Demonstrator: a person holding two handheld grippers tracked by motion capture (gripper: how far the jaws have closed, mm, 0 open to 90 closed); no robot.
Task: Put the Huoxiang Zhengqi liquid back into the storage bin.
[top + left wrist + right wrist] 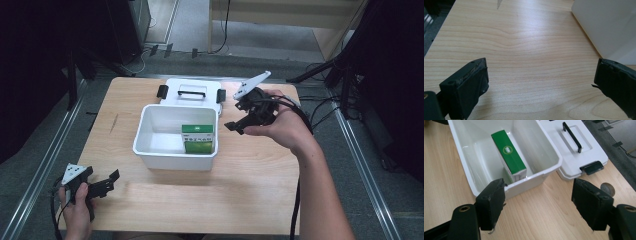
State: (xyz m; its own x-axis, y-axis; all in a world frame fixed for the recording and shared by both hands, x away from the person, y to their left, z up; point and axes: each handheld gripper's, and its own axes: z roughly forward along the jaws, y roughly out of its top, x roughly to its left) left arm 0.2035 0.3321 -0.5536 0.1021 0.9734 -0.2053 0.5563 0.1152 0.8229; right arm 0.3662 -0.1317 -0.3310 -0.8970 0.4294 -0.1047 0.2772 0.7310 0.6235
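Your right gripper [239, 116], jaws spread and empty beside the right wall of the open white plastic bin [175, 161] mid-desk, could clip that rim and jolt the green cardboard carton [198, 138] standing inside against that wall.

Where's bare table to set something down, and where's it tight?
Free: the wide strip of table between the white bin and the near edge, and the stretch left of the bin up to the left gripper. Crowded: the far side, where the lid lies against the bin and the right gripper hovers, jaws open and empty.
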